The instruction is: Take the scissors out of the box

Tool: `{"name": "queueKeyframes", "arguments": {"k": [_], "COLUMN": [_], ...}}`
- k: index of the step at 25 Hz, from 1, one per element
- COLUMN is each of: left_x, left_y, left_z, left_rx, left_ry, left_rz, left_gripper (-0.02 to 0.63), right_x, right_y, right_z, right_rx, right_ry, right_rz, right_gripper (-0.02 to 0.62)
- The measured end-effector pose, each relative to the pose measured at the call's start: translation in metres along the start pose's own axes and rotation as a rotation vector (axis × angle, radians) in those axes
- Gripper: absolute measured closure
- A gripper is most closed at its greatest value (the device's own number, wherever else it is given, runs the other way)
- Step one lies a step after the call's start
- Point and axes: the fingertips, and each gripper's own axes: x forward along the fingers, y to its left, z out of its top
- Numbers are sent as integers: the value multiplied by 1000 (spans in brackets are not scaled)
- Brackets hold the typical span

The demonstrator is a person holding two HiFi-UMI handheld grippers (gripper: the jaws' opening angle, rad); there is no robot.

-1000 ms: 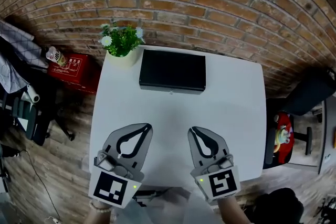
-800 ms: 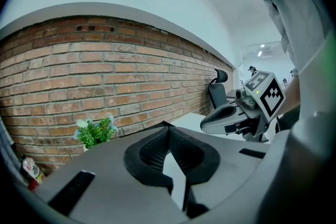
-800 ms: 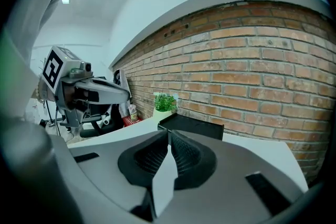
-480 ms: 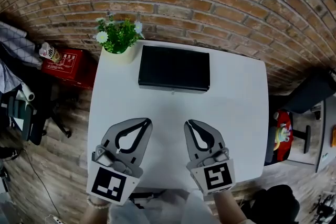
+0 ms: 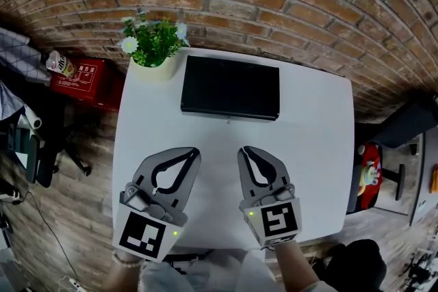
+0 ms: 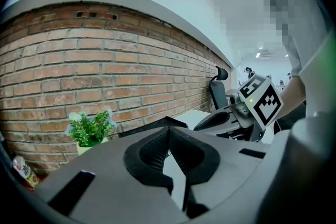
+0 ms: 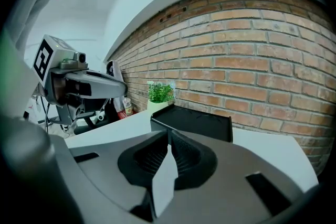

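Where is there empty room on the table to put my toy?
The widest bare patch of table is the band between the box and the left gripper and right gripper. The right side beyond the box is bare too, as is the left edge in front of the plant. Crowded: the back, with plant and box, and the near edge, under the grippers.
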Motion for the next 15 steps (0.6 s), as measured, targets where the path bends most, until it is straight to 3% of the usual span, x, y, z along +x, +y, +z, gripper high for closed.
{"name": "queueKeyframes", "arguments": {"k": [15], "left_x": [20], "left_y": [17], "left_z": [-20], "left_rx": [-14], "left_ry": [18], "left_rz": [-15], "left_gripper": [591], "right_x": [48], "right_y": [-11], "right_z": [-27], "right_rx": [70], "right_ry": [79], "right_rz": [-35], "right_gripper": [545]}}
